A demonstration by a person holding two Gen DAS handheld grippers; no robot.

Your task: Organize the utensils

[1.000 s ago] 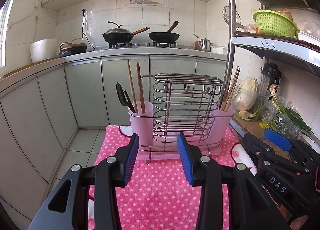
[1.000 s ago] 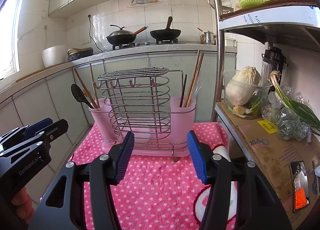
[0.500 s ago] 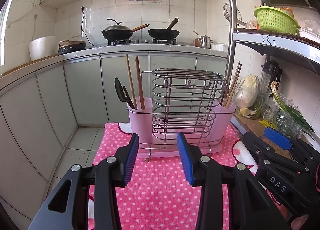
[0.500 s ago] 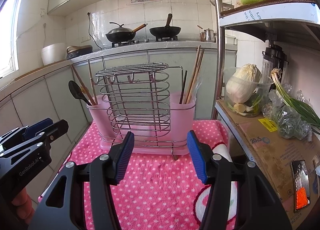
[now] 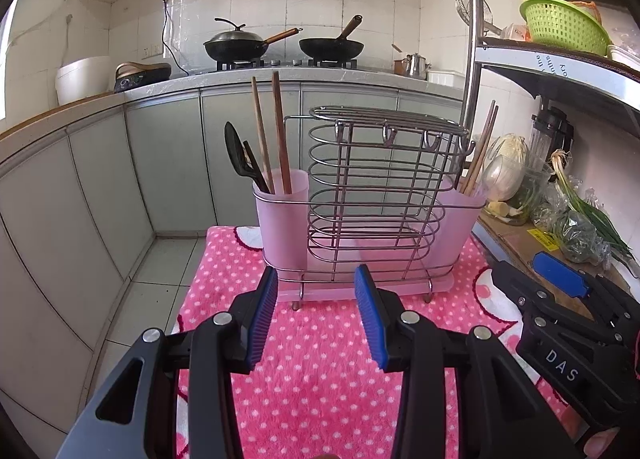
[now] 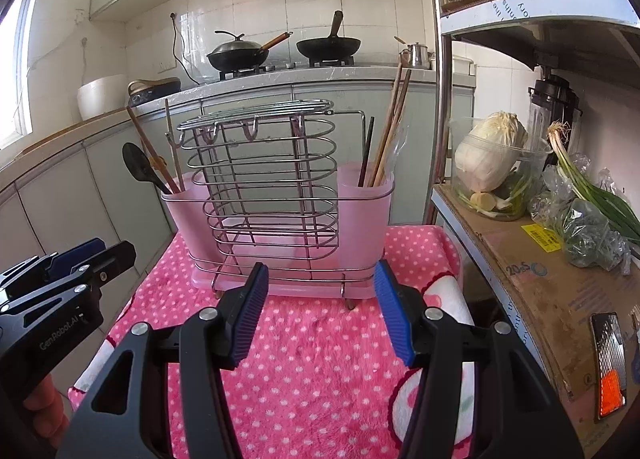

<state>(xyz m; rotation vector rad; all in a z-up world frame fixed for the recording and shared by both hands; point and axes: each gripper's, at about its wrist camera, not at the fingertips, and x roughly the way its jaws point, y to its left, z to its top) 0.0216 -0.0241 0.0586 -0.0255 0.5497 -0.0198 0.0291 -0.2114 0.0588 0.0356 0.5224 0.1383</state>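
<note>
Fingers on both our grippers stand wide apart and hold nothing: the left gripper (image 5: 316,315) and the right gripper (image 6: 320,313) both hover low over the pink dotted cloth (image 5: 320,379), pointing at the utensil rack (image 5: 376,195) straight ahead.

That rack, wire with a pink cup at each end, stands upright on the far part of the cloth, just beyond both sets of fingertips. From the left wrist view, the left cup (image 5: 282,219) lies ahead and slightly left of our fingers; from the right wrist view, the right cup (image 6: 364,211) lies ahead and slightly right. So each hand is nearer its own cup.

Everything to be sorted stands nearly vertical. The left cup holds two wooden chopsticks (image 5: 272,131) and a black spoon (image 5: 236,151) leaning outward; the right cup holds a bundle of chopsticks (image 6: 390,123) with a darker stick beside them.

We judge the next reach must rise, since the handles clear the cup rims only well above the fingers. Room is open on the left toward the cabinets; on the right a steel shelf post (image 6: 440,79) stands close behind the bundle.
</note>
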